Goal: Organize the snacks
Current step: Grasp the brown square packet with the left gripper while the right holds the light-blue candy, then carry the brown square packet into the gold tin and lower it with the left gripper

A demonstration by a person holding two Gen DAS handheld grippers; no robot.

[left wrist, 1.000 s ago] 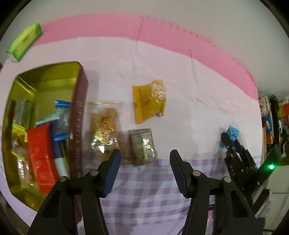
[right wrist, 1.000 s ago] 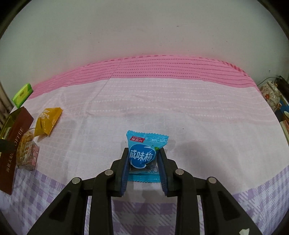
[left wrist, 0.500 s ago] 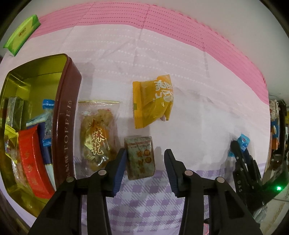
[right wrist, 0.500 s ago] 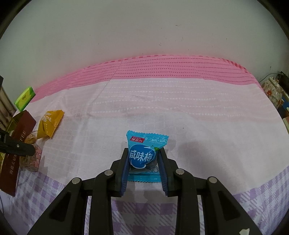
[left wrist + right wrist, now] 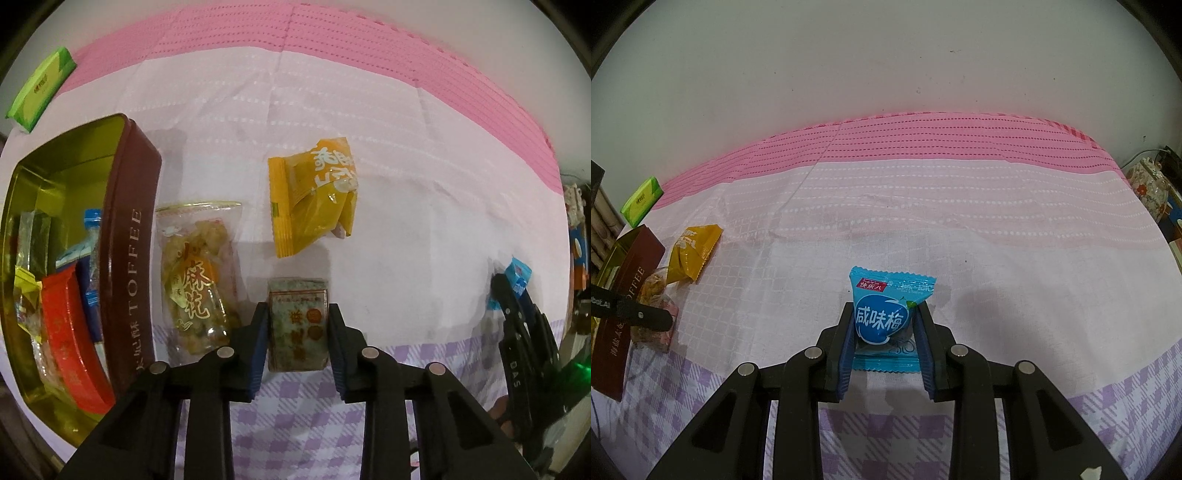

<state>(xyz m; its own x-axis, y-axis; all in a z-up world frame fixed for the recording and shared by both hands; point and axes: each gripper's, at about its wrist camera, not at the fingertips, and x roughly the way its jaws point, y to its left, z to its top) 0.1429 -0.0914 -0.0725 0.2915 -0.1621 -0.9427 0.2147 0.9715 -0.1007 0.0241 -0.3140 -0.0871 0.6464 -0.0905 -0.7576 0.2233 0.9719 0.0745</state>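
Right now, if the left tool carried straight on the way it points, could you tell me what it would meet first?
The left tool, whose jaws have just been closing, is already shut on the small greenish cake packet. Straight beyond that lies the yellow snack packet on the tablecloth, probably next, though depth is unclear.

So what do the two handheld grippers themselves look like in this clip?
Both match. The left gripper and right gripper have black angular plastic linkage arms with round silver pivot pins, ending in dark blue ribbed pads. White lettering marks the side of each where it shows in the other's view. No cables or sleeves are visible.
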